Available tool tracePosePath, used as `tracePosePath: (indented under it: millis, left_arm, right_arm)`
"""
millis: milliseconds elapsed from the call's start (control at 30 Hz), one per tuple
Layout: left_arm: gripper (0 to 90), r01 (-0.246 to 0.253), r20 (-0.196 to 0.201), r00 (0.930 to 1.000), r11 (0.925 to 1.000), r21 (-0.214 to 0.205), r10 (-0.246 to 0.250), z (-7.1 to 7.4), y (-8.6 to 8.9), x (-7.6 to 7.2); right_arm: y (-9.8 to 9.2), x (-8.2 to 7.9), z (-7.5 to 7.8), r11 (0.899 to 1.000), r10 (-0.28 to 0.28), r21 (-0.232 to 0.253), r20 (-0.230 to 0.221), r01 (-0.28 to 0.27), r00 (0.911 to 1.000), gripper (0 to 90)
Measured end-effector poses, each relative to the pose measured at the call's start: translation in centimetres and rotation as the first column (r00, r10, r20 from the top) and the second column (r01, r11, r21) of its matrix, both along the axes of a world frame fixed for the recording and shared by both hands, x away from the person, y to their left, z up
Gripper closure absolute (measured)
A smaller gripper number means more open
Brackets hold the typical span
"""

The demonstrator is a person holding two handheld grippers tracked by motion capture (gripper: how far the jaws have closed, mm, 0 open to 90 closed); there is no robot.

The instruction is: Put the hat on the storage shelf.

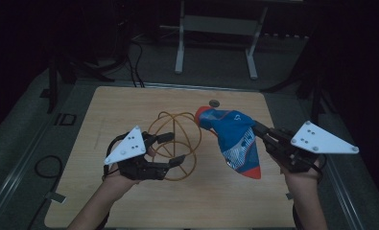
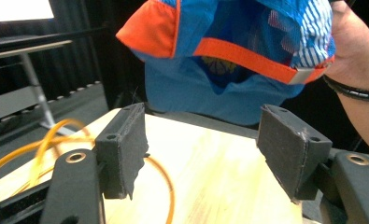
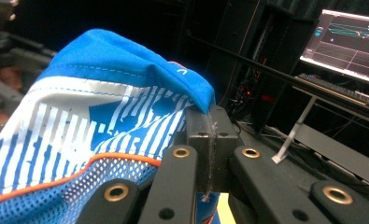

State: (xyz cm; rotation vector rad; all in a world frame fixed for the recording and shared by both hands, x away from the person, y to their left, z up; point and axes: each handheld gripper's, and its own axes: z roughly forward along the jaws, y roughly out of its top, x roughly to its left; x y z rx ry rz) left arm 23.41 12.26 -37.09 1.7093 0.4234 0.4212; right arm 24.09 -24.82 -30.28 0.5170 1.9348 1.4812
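Dark surroundings enclose a light wooden table, with a white frame stand seen on the floor beyond its far edge. A blue cap with orange trim is held above the right half of the table by the right gripper, whose jaws are pressed together on the fabric. At the left, the left gripper is held with its jaws spread wide and nothing between them, at a yellow wire ball near the table's middle. A small dark disc is seen on the table near the far edge.
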Motion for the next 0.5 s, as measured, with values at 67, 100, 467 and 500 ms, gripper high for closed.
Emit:
tracePosePath:
  millis: [67,100,467,500]
  left_arm:
    - [29.3,-0.025,-0.004,0.9997,0.9997,-0.004,0.025,-0.4,0.7,-0.1]
    - [27.3,-0.037,-0.009,0.9993,0.9993,-0.010,0.037,-0.7,1.1,-0.2]
    - [2.1,-0.203,-0.009,0.9791,0.9790,-0.014,0.203,-4.1,4.1,-1.5]
    - [1.8,-0.223,-0.010,0.9748,0.9747,-0.019,0.223,-4.6,4.3,-1.6]
  right_arm:
    - [0.5,0.6,0.3,1.000,0.005,0.005,-0.002,-0.005,1.0000,90.0]
    - [0.8,0.9,0.5,1.000,0.007,0.007,-0.004,-0.007,1.0000,90.0]
    - [3.9,4.3,1.9,1.000,0.012,0.002,-0.009,-0.012,0.9999,90.0]
    - [4.2,4.6,2.0,1.000,0.012,0.005,-0.012,-0.012,0.9999,90.0]
